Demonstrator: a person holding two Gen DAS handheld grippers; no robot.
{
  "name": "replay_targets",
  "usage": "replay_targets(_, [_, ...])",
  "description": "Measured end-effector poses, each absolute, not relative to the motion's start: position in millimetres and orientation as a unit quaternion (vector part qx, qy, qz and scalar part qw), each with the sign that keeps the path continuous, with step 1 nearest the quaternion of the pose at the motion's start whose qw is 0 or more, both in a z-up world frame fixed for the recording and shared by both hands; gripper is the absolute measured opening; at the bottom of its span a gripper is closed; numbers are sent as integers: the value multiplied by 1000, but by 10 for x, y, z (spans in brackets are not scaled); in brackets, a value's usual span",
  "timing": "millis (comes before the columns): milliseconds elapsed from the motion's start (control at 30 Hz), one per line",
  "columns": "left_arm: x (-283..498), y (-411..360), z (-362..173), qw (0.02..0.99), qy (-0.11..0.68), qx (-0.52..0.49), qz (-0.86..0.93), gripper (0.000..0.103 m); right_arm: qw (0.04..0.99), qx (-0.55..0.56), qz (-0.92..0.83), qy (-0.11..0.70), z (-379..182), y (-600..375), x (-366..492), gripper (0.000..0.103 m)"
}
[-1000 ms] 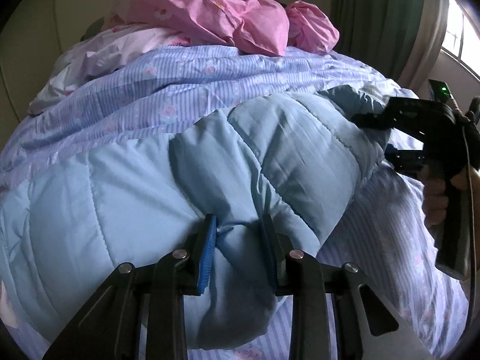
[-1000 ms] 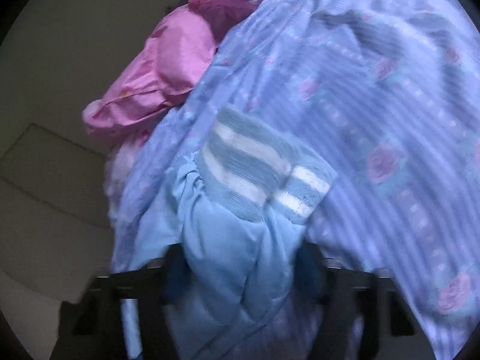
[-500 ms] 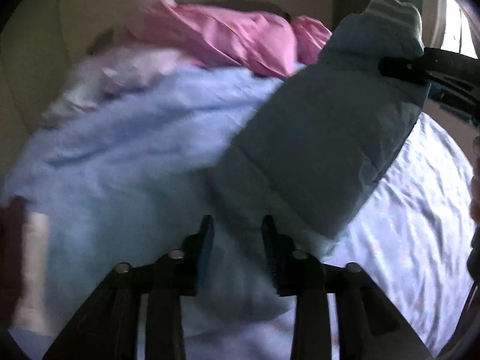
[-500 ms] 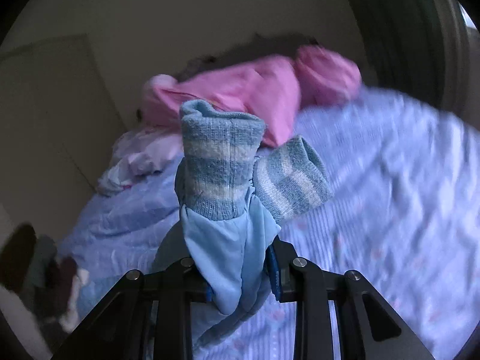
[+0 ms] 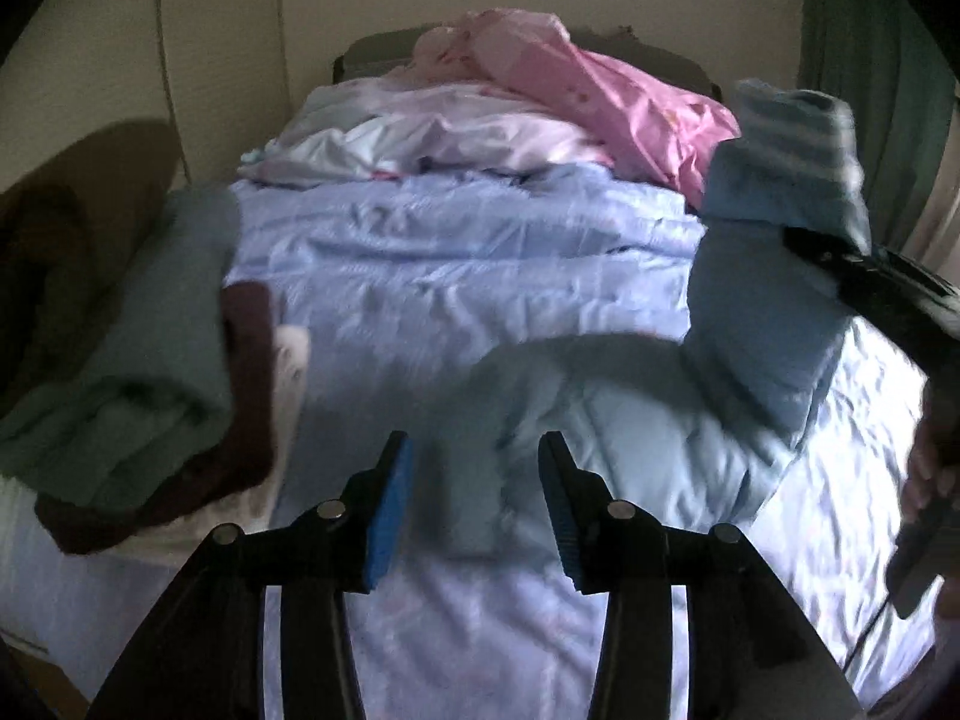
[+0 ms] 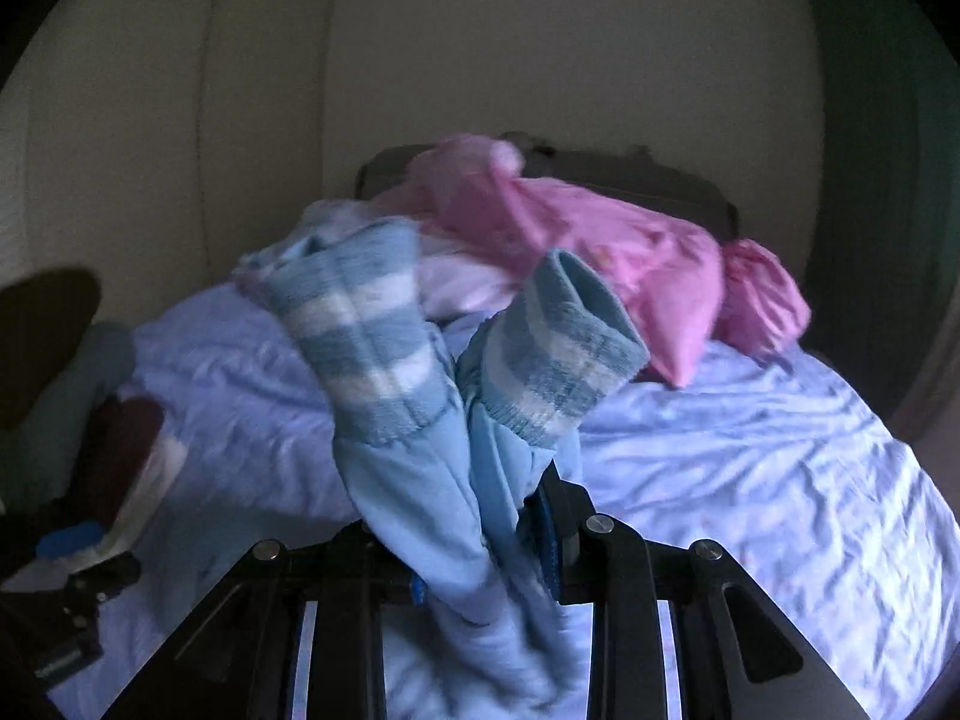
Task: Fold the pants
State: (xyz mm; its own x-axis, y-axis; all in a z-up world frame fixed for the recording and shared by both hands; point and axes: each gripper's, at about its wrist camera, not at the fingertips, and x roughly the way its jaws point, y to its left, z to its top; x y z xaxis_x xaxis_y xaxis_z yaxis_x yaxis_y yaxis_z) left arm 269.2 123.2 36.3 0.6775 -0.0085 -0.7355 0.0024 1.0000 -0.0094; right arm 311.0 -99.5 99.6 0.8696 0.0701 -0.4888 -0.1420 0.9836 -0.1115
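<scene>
The light blue quilted pants (image 5: 648, 414) hang and drape over the bed. My left gripper (image 5: 474, 498) holds their near end between its blue pads, jaws partly apart around bunched fabric. My right gripper (image 6: 486, 534) is shut on the leg ends, and the two striped knit cuffs (image 6: 372, 348) stick up above its fingers. In the left wrist view the right gripper (image 5: 864, 276) holds those cuffs (image 5: 792, 138) raised at the right, above the bed.
The bed has a lilac floral cover (image 5: 456, 258). A pink quilt (image 5: 612, 96) and pale bedding lie at the head. Folded green and dark brown clothes (image 5: 138, 384) are stacked at the bed's left edge. A green curtain (image 5: 864, 30) hangs at the right.
Both grippers have lifted the pants off the bed and swung them. The cuffs now stand up over the right gripper. The folded stack at the left has come into view.
</scene>
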Motion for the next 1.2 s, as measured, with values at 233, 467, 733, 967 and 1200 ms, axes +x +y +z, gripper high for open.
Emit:
replay_targets(233, [2482, 1609, 151, 911, 413, -17, 10, 43, 950, -174, 72, 250, 439, -164, 3013, 29])
replay_targets(467, [2436, 1889, -39, 903, 426, -49, 25, 43, 937, -216, 87, 259, 25, 272, 2917, 38])
replay_targets(733, [2326, 2090, -19, 906, 416, -64, 47, 53, 917, -246, 170, 262, -180, 535, 2691, 92])
replay_targets(967, [2290, 2046, 219, 924, 376, -64, 36, 53, 918, -224, 236, 227, 20, 454, 2376, 92])
replay_targets(1200, [2413, 1611, 476, 933, 347, -70, -64, 53, 921, -207, 261, 200, 316, 66, 2180, 92])
